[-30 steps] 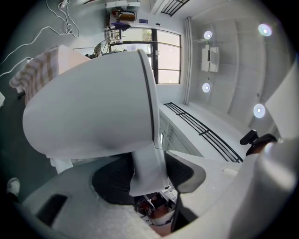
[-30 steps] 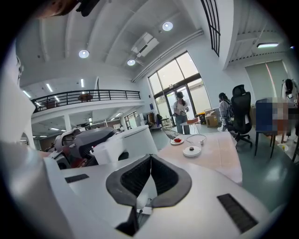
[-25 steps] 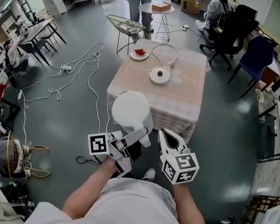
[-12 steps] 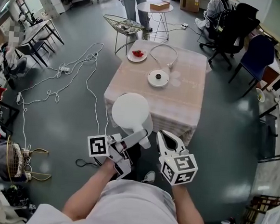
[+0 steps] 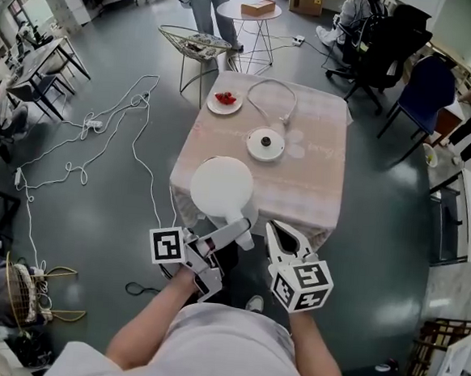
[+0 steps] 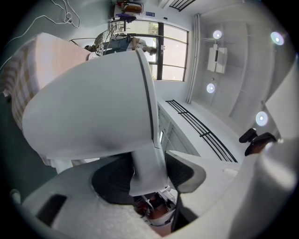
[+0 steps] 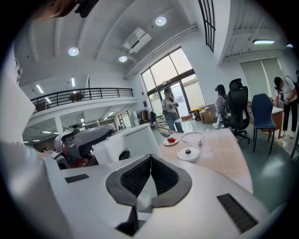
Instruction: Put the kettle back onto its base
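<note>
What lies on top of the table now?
The round base, its white cord and a plate with something red. The kettle hides the table's near left corner.

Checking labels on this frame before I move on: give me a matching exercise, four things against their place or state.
Things:
1. kettle
2. base
3. plate
4. right gripper

Places or states:
A. jaws together, nothing between them
B. middle of the table, nothing on it
C. held by its handle in the left gripper
D. far left corner of the table, red bits on it

Pairs: 1-C, 2-B, 3-D, 4-A
</note>
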`<state>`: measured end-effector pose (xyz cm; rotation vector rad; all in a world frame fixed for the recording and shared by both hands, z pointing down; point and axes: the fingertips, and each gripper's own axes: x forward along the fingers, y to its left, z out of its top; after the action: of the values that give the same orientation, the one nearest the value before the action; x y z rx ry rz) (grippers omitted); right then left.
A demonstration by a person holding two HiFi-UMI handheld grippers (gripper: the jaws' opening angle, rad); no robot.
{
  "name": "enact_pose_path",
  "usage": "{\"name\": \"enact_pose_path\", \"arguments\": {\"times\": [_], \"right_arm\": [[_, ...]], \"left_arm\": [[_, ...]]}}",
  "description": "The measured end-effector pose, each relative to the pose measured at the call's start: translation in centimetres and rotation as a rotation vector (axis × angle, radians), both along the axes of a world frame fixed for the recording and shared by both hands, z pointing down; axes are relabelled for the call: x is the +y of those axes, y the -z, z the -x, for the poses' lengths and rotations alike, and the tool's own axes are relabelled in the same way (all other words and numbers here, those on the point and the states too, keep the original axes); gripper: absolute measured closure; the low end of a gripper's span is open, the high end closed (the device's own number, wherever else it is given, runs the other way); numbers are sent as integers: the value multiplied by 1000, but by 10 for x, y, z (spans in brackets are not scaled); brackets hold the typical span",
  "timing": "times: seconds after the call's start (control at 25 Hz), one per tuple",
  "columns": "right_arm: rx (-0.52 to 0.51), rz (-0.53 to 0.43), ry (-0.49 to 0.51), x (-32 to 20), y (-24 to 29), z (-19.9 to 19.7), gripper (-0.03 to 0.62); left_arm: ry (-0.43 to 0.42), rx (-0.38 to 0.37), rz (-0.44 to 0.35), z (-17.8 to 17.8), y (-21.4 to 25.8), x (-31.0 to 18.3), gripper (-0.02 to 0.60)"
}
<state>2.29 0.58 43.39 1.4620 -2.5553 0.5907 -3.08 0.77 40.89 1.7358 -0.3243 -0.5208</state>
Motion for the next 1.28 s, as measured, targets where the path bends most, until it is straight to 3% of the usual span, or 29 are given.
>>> {"name": "enact_pose_path", "arguments": {"times": [0.8,1.28], "right_arm": [[68,-3,-77,-112,5,84,589],[75,-4,-108,-136,1,78,589]], "left_arm": [[-115,22,5,84,-7,-109,368],[-131,29,12,83,-11,-138,368]]}}
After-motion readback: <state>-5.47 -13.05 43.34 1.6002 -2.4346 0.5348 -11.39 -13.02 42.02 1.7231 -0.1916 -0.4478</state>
